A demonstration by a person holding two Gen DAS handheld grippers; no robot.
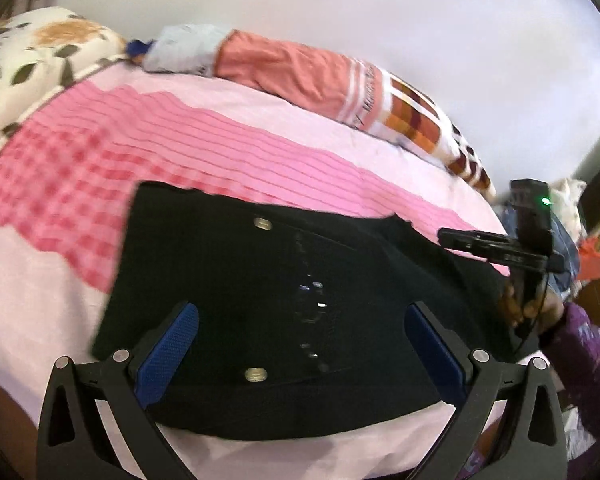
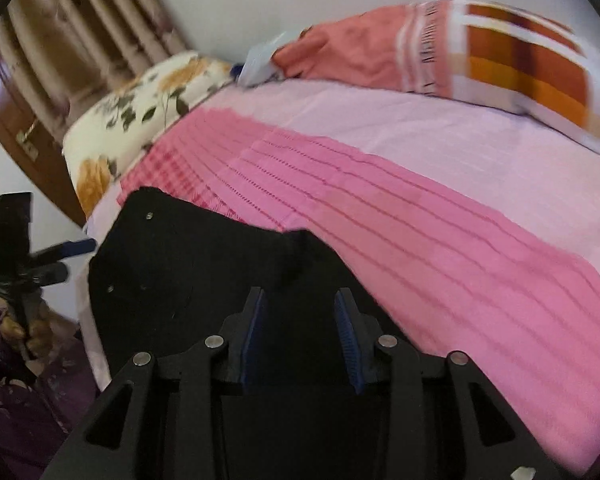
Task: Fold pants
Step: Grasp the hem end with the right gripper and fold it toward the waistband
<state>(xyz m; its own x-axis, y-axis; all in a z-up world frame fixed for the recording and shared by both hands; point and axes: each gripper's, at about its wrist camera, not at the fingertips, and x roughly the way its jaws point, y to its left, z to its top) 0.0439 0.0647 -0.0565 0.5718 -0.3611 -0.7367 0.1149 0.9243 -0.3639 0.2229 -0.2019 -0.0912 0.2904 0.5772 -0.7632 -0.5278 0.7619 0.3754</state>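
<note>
Your left gripper point(image 1: 302, 354) sits nearest in its own view, its blue-padded black fingers point(image 1: 168, 354) spread wide and released, holding nothing. Between and beyond them lies the pair of black fabric pants point(image 1: 300, 300), folded into a flat, roughly rectangular shape with two round brass-coloured buttons point(image 1: 263, 223) showing. The pants rest on the bed point(image 1: 40, 280) at its near edge, over a pale pink sheet with a bright pink striped and checked band point(image 1: 140, 136) running across it.

Your right gripper point(image 2: 300, 332) hovers over the right end of the same black pants point(image 2: 180, 272). Its blue-padded fingers point(image 2: 348, 336) stand apart with a clear gap and nothing gripped between them. One corner of the cloth sticks up slightly just ahead of the fingertips.

Each gripper shows in the other's view: the right one point(image 1: 456, 238) near the pants' right end, the left one point(image 2: 74, 256) off the bed's left near corner.

Farther back, at the bed's far edge against a plain white wall point(image 1: 380, 20), lie a cream pillow with orange flowers point(image 1: 40, 48), a pale blue cloth point(image 1: 184, 50), and a salmon and orange-checked quilt point(image 1: 300, 68). Tan curtains point(image 2: 92, 20) hang beyond the bed's left corner.
</note>
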